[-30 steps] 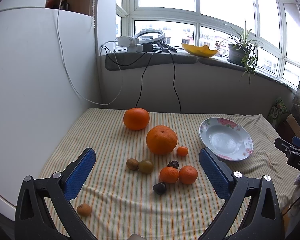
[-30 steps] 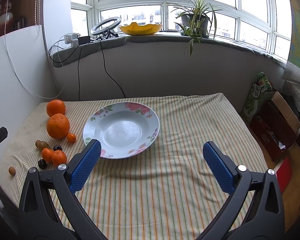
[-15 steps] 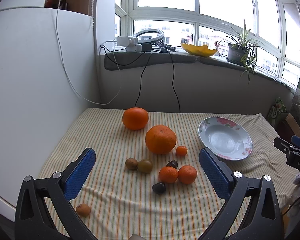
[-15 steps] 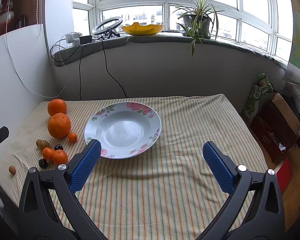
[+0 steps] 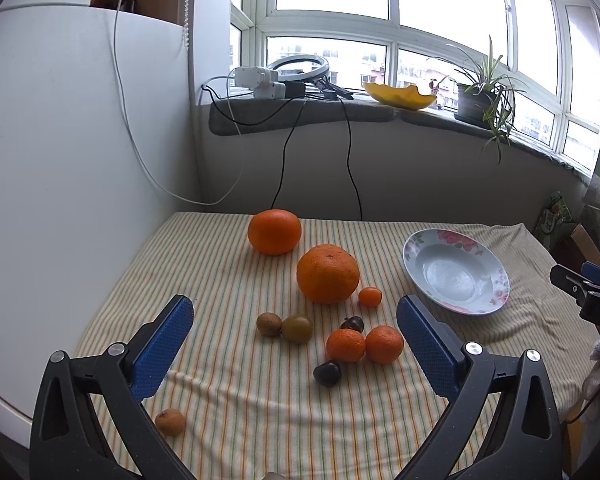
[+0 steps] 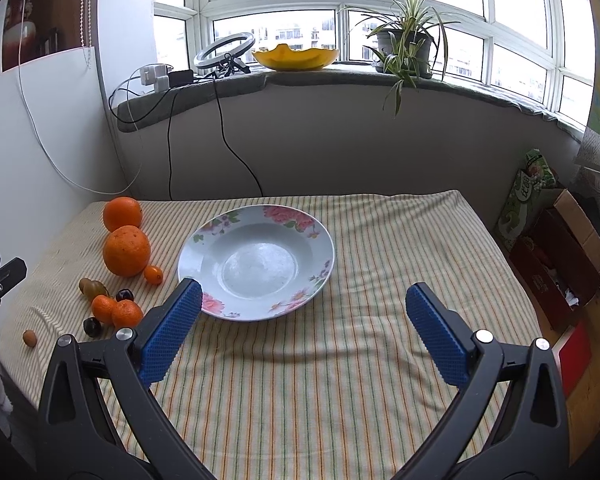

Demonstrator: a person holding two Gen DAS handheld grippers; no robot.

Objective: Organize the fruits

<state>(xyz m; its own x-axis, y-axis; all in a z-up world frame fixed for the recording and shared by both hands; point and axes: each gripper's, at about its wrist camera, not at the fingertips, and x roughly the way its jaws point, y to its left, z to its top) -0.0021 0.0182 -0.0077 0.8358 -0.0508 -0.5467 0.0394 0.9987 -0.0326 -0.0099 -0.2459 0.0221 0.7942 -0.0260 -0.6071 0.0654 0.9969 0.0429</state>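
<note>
Barely anything has moved since a second ago: both views drift a touch, the fruit sits slightly higher in the left wrist view, and nothing on the table has changed place.

Left gripper (image 5: 294,326) is spread wide, holding nothing, hovering above the near-left part of the table. Right gripper (image 6: 302,320) is equally wide and empty, in front of the plate (image 6: 320,236).

Fruit is all on the striped cloth (image 6: 380,380), left side of the table. Two big oranges (image 5: 328,274) sit toward the far-left corner, the small ones (image 5: 345,345) cluster just nearer, and one stray small fruit (image 5: 171,421) lies by the near-left edge. The plate sits mid-table and is empty, so my read is no sorting has been done yet.

Risks:
- Round fruit on loose, wrinkled cloth will roll if nudged. The stray one near the edge could drop off.
- Small ones touch each other, so closing on one likely shoves its neighbour.
- Big oranges may be near the limit of the jaw span, so a pinch off-centre could squirt one out.

Hard to tell: what the dark fruits (image 5: 327,372) and brownish pair (image 5: 284,326) actually are. The table's near edge is hidden behind both grippers' bodies.
</note>
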